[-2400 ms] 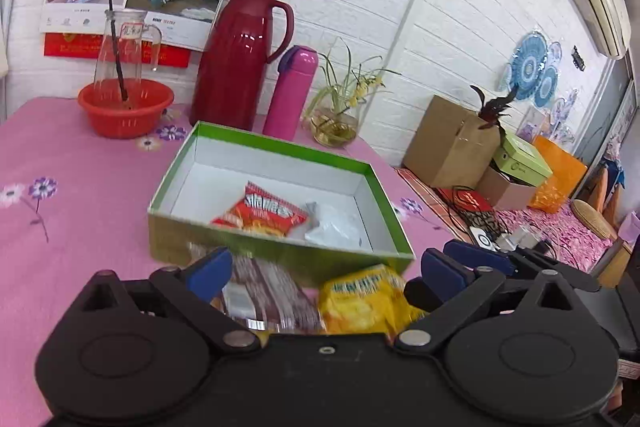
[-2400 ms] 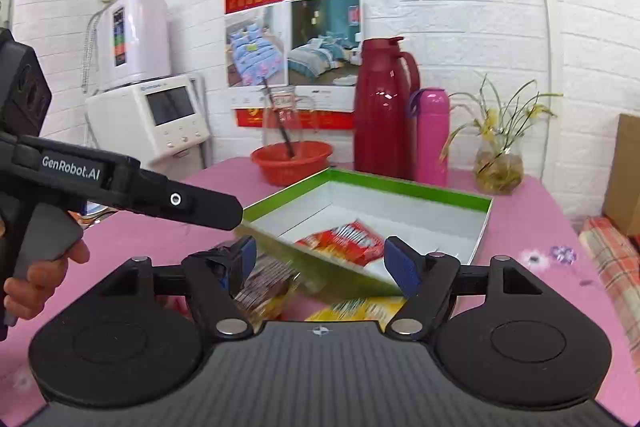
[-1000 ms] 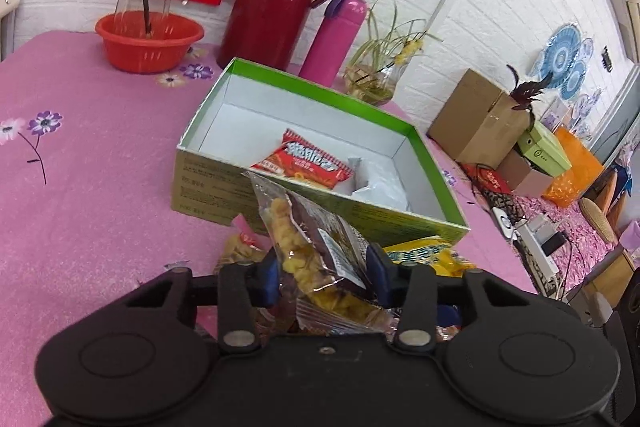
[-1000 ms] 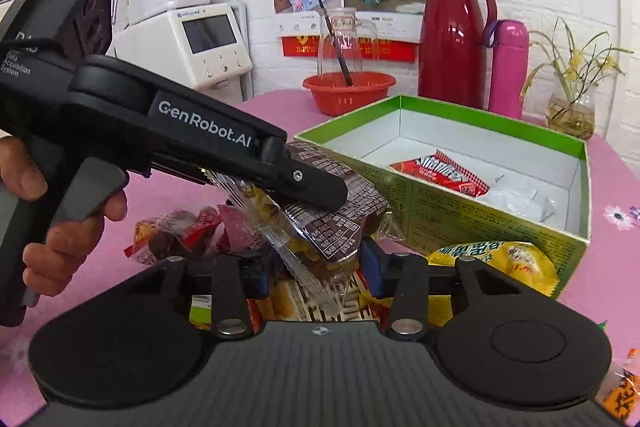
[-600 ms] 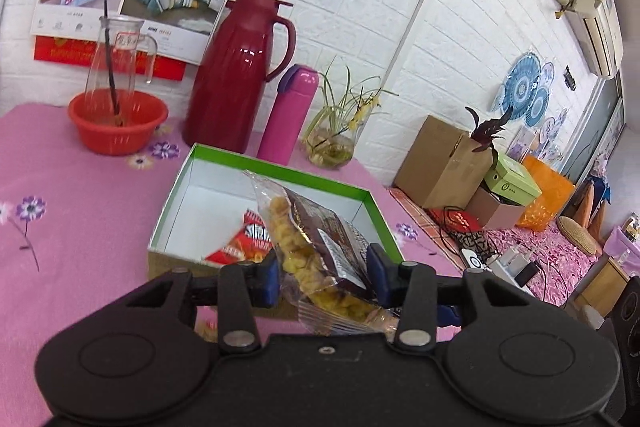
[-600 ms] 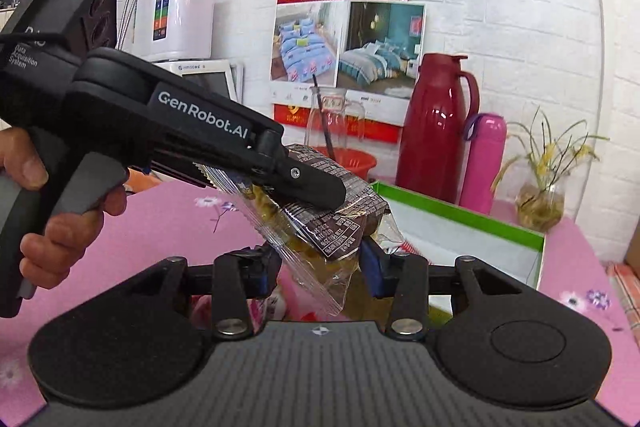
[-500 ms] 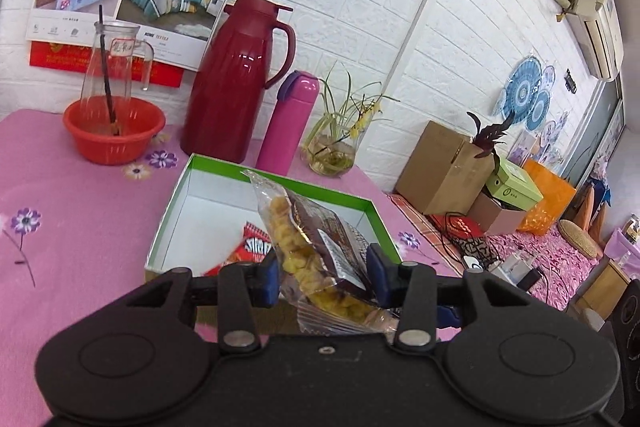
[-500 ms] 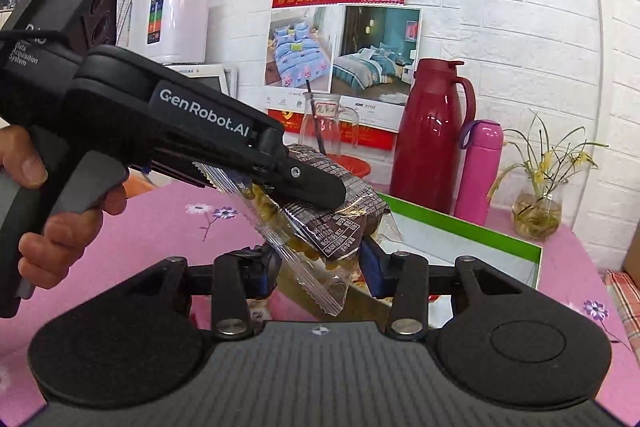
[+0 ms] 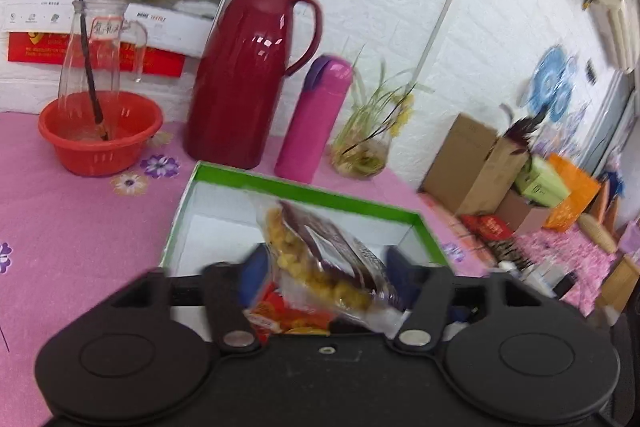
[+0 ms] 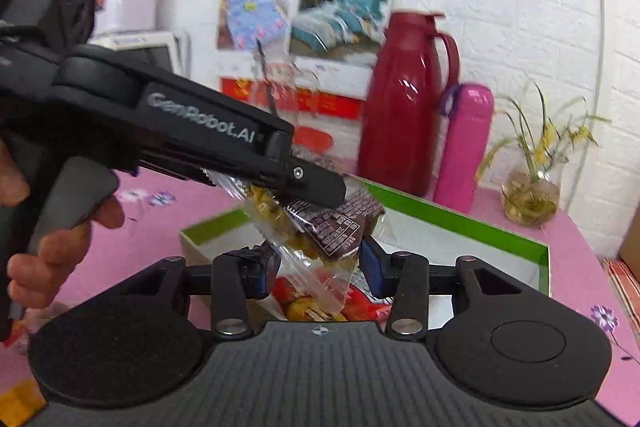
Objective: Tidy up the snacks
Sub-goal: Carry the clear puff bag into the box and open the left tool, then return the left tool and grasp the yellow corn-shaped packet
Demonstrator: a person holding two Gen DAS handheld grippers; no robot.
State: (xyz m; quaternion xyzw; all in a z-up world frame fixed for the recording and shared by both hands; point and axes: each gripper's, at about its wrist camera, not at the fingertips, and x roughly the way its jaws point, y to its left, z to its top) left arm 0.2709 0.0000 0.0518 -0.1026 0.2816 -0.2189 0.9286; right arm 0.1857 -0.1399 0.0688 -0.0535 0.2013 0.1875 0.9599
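Note:
A clear snack bag with yellow puffs and a brown label (image 9: 320, 259) hangs over the open green box (image 9: 304, 191). My left gripper (image 9: 326, 269) has spread wider than before, and I cannot tell if its pads still touch the bag. My right gripper (image 10: 316, 263) also has a wider gap with the same bag (image 10: 320, 227) between its fingers, and contact is unclear. The left gripper's body (image 10: 192, 131) crosses the right wrist view above the bag. A red snack pack (image 9: 280, 315) lies in the box under the bag.
Behind the box stand a dark red thermos jug (image 9: 248, 75), a pink flask (image 9: 312, 119), a glass vase with a plant (image 9: 360, 151) and a red basket holding a glass pitcher (image 9: 98, 131). Loose snacks lie on the pink tablecloth at the left (image 10: 16, 331).
Both grippers carried the bag forward until it is over the box. The fingers of both grippers have opened wider around the bag, which has tilted down.

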